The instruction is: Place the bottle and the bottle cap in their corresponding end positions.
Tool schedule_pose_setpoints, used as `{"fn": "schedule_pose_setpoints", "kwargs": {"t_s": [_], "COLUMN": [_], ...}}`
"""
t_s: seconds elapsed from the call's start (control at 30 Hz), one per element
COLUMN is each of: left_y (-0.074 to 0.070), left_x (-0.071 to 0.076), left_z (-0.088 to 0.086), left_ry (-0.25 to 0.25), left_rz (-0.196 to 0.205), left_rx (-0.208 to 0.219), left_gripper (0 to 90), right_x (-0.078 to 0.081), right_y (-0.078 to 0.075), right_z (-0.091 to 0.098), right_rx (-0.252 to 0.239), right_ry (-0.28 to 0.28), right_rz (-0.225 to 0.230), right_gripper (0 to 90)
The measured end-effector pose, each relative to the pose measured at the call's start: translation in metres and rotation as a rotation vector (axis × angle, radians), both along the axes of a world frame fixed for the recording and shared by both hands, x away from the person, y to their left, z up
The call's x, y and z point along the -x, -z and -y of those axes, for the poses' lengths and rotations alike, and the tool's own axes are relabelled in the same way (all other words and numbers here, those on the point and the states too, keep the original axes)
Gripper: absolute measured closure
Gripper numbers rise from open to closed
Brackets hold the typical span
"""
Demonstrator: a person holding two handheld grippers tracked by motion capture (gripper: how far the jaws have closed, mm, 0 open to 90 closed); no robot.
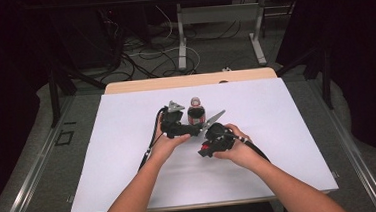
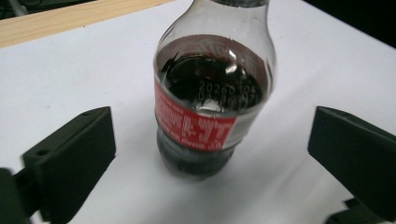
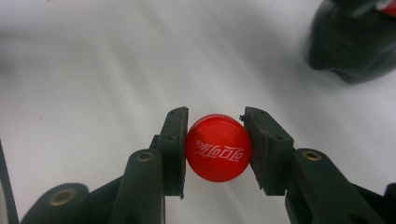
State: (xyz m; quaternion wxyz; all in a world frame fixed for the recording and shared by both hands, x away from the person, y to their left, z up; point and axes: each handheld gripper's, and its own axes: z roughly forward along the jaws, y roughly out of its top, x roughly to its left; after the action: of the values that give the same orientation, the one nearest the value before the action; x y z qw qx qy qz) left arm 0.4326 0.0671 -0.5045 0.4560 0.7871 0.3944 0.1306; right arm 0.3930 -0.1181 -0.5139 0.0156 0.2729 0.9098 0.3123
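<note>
The bottle [image 2: 212, 100] stands upright on the white table [image 1: 278, 130], its neck cut off at the top of the left gripper view. It is clear plastic holding dark liquid, with a red label in small white print too blurred to read. The left gripper [image 2: 210, 154] gapes wide around it, jaws apart from its sides. The right gripper [image 3: 217, 148] pinches a round red cap [image 3: 218, 148] bearing white script lettering.

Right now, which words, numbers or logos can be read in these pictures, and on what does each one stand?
"2026..." then more digits in two printed rows, too blurred to read in full: on the bottle, above its label.
White print on the red label: too small and blurred to read.
White script logo on the red cap held in the right gripper: stylised, the letters cannot be read surely.
</note>
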Motion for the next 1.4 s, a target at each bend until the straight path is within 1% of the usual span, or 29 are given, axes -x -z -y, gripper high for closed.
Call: {"fn": "schedule_pose_setpoints", "kwargs": {"t_s": [0.03, 0.07, 0.1, 0.2, 0.23, 0.3, 0.37, 0.43, 0.47, 0.5, 0.53, 0.57, 0.6, 0.63, 0.67, 0.73, 0.77, 0.83, 0.9, 0.93, 0.97, 1.0, 1.03, 1.1, 1.17, 1.23, 1.27, 1.33, 1.4], "left_y": [-0.001, -0.002, -0.003, -0.006, -0.007, -0.008, -0.008, -0.007, -0.007, -0.006, -0.006, -0.005, -0.004, -0.004, -0.003, -0.002, -0.001, 0.001, 0.002, 0.003, 0.004, 0.004, 0.005, 0.006, 0.006, 0.007, 0.006, 0.006, 0.007], "left_x": [0.003, 0.007, 0.01, 0.021, 0.026, 0.037, 0.045, 0.053, 0.057, 0.06, 0.062, 0.065, 0.067, 0.069, 0.07, 0.072, 0.073, 0.075, 0.076, 0.077, 0.078, 0.078, 0.079, 0.081, 0.082, 0.082, 0.083, 0.084, 0.084], "left_z": [-0.003, -0.006, -0.011, -0.023, -0.025, -0.032, -0.038, -0.044, -0.047, -0.051, -0.054, -0.056, -0.059, -0.062, -0.064, -0.069, -0.071, -0.073, -0.076, -0.078, -0.079, -0.082, -0.084, -0.09, -0.097, -0.105, -0.109, -0.115, -0.118], "left_ry": [-0.003, -0.006, -0.001, 0.004, 0.002, 0.006, 0.011, 0.009, 0.005, 0.004, 0.005, 0.005, 0.006, 0.006, 0.003, -0.006, -0.012, -0.028, -0.027, -0.028, -0.032, -0.028, -0.041, -0.053, -0.074, -0.098, -0.104, -0.121, -0.131], "left_rz": [-0.004, -0.001, 0.003, -0.009, -0.003, 0.002, 0.009, 0.006, 0.007, 0.017, 0.012, 0.014, 0.012, 0.02, 0.023, 0.016, 0.022, 0.003, -0.001, 0.004, -0.003, -0.002, 0.0, -0.011, -0.007, -0.001, -0.003, -0.009, -0.012], "left_rx": [0.016, 0.026, 0.024, 0.035, 0.043, 0.053, 0.057, 0.065, 0.071, 0.067, 0.068, 0.065, 0.059, 0.053, 0.052, 0.057, 0.061, 0.078, 0.066, 0.059, 0.06, 0.051, 0.052, 0.046, 0.038, 0.034, 0.034, 0.033, 0.04], "left_gripper": [0.6, 0.6, 0.6, 0.6, 0.6, 0.6, 0.7, 0.7, 0.7, 0.8, 0.8, 0.8, 0.8, 0.8, 0.8, 0.8, 0.8, 0.8, 0.8, 0.8, 0.8, 0.8, 0.8, 0.8, 0.8, 0.8, 0.8, 0.8, 0.8], "right_x": [-0.001, 0.001, 0.001, 0.001, 0.002, 0.002, 0.005, 0.004, 0.003, 0.003, 0.002, 0.003, 0.002, 0.002, 0.003, 0.002, 0.002, 0.001, 0.0, 0.0, -0.001, 0.0, 0.001, 0.002, 0.004, 0.007, 0.009, 0.01, 0.011], "right_y": [0.003, 0.004, 0.006, 0.012, 0.013, 0.017, 0.017, 0.019, 0.02, 0.021, 0.022, 0.022, 0.023, 0.024, 0.025, 0.027, 0.028, 0.028, 0.026, 0.024, 0.022, 0.019, 0.016, 0.009, 0.004, 0.002, 0.0, 0.0, -0.001], "right_z": [-0.002, -0.003, -0.004, -0.008, -0.009, -0.01, -0.012, -0.013, -0.013, -0.014, -0.015, -0.015, -0.016, -0.017, -0.018, -0.018, -0.019, -0.018, -0.017, -0.016, -0.015, -0.013, -0.01, -0.001, 0.012, 0.025, 0.032, 0.049, 0.064], "right_rx": [-0.006, 0.008, 0.013, 0.017, 0.025, 0.025, 0.033, 0.037, 0.039, 0.038, 0.035, 0.039, 0.048, 0.052, 0.06, 0.062, 0.068, 0.051, 0.034, 0.023, 0.015, 0.0, -0.019, -0.066, -0.116, -0.159, -0.184, -0.233, -0.242], "right_ry": [-0.022, -0.009, -0.029, -0.036, -0.019, -0.042, -0.02, -0.031, -0.034, -0.038, -0.039, -0.036, -0.04, -0.04, -0.029, -0.042, -0.042, -0.044, -0.035, -0.032, -0.027, -0.008, 0.002, 0.019, 0.048, 0.123, 0.183, 0.24, 0.296], "right_rz": [0.014, -0.009, 0.001, -0.004, -0.01, 0.006, -0.024, -0.021, -0.001, -0.005, -0.005, -0.012, -0.001, -0.003, -0.011, -0.001, 0.009, 0.01, 0.029, 0.044, 0.049, 0.053, 0.065, 0.101, 0.142, 0.16, 0.134, 0.127, 0.172], "right_gripper": [61.0, 61.0, 61.0, 61.0, 61.0, 61.0, 61.0, 60.9, 60.9, 60.8, 60.7, 60.7, 60.7, 60.5, 60.3, 56.5, 54.2, 49.4, 43.5, 42.4, 40.6, 38.7, 38.6, 38.3, 37.8, 35.6, 34.8, 33.8, 25.4]}}
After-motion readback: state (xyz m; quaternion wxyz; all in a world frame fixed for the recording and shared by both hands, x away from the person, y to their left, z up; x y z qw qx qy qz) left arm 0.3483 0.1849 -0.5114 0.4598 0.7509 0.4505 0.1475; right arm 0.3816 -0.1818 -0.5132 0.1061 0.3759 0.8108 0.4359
